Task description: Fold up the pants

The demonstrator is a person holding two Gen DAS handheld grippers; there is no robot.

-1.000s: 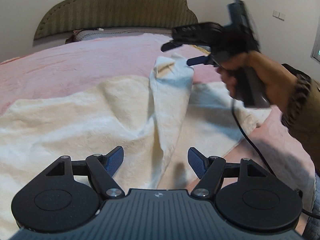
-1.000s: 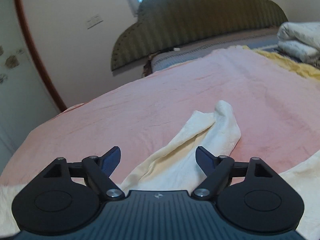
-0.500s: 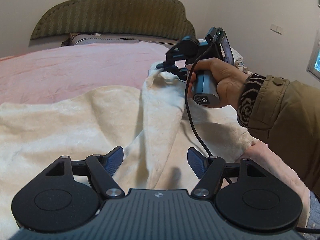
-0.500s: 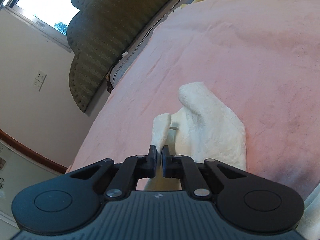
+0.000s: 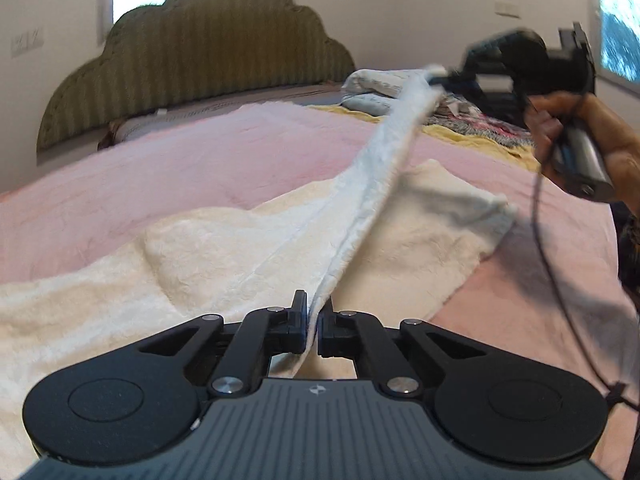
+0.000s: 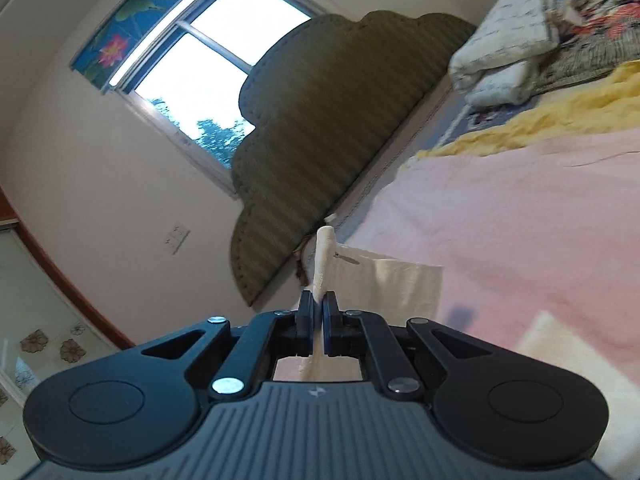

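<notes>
Cream fleece pants (image 5: pixel 248 248) lie spread on a pink bedspread (image 5: pixel 168 160). My left gripper (image 5: pixel 313 320) is shut on a fold of the pants near their lower end. My right gripper (image 5: pixel 440 78) shows in the left wrist view at upper right, shut on the far end of the same fold, which is lifted into a taut ridge between the two. In the right wrist view the right gripper (image 6: pixel 318 320) pinches the cream cloth (image 6: pixel 324 264), raised above the bed.
A green padded headboard (image 5: pixel 200 48) stands at the far end. Folded white bedding (image 5: pixel 376 88), patterned cloth (image 5: pixel 480 124) and a yellow blanket (image 5: pixel 460 136) lie at the bed's far right. A cable (image 5: pixel 548 248) hangs from the right gripper.
My left gripper has shut on the pants. My right gripper, shut on the pants' end, has lifted it up and to the right, pulling the fold taut.
</notes>
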